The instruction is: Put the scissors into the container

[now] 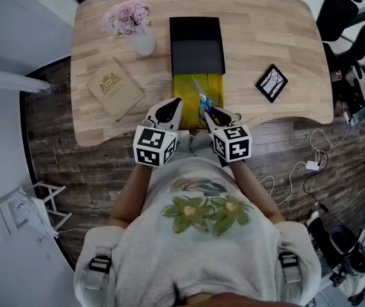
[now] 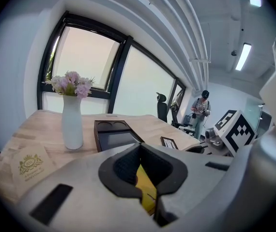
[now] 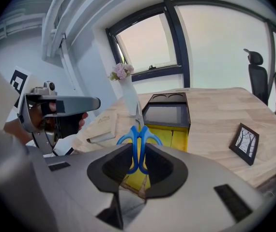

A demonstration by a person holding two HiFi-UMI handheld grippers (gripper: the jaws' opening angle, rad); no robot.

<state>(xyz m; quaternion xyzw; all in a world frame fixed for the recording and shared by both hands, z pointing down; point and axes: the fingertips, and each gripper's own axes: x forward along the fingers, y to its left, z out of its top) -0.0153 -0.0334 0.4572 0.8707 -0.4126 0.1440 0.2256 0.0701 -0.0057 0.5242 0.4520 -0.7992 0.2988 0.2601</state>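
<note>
The container is a black box (image 1: pixel 196 43) with a yellow drawer (image 1: pixel 186 91) pulled out toward me, at the middle of the wooden table (image 1: pixel 266 31). Blue-handled scissors (image 1: pixel 202 100) hang over the drawer's near right part, blades pointing away from me. My right gripper (image 1: pixel 211 112) is shut on the blue handles (image 3: pixel 139 146), and the blades rise toward the box (image 3: pixel 169 112). My left gripper (image 1: pixel 168 110) hovers at the drawer's near left corner. Its jaws stand slightly apart with nothing between them, and the yellow drawer (image 2: pixel 147 190) shows through the gap.
A white vase of pink flowers (image 1: pixel 141 40) and a tan book (image 1: pixel 115 88) lie left of the box. A small framed picture (image 1: pixel 271 82) lies at the right. Office chairs (image 1: pixel 339 8) and floor cables (image 1: pixel 310 165) are beyond the table's right edge. A person (image 2: pixel 201 111) stands far off.
</note>
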